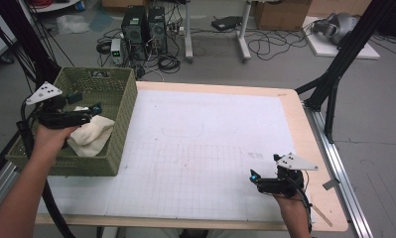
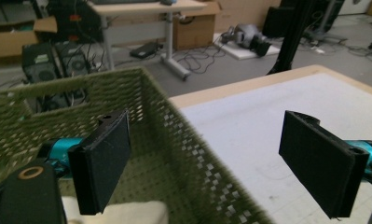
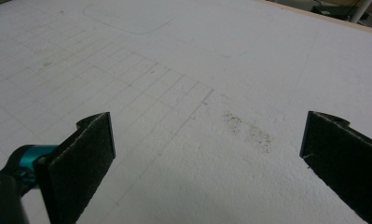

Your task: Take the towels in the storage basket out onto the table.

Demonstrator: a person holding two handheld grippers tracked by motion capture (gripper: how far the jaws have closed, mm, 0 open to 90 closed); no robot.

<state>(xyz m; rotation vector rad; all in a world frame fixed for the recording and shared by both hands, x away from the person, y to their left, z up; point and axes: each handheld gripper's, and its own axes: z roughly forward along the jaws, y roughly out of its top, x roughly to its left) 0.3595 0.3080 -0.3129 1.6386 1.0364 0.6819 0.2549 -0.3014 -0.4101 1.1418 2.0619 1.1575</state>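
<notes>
Claws, two, both spread apart: left claw (image 1: 94,110) over one basket (image 1: 123,124) holding one cloth (image 1: 91,136); right claw (image 1: 254,177) empty.

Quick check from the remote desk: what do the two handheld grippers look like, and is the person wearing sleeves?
Both the left gripper and the right gripper have black bodies, teal fittings near the jaws, and a grey three-cornered plate with dark dots on top. Their jaws are flat black rectangular pads. A black cable trails from each. The forearms are bare, with no sleeves in view.
</notes>
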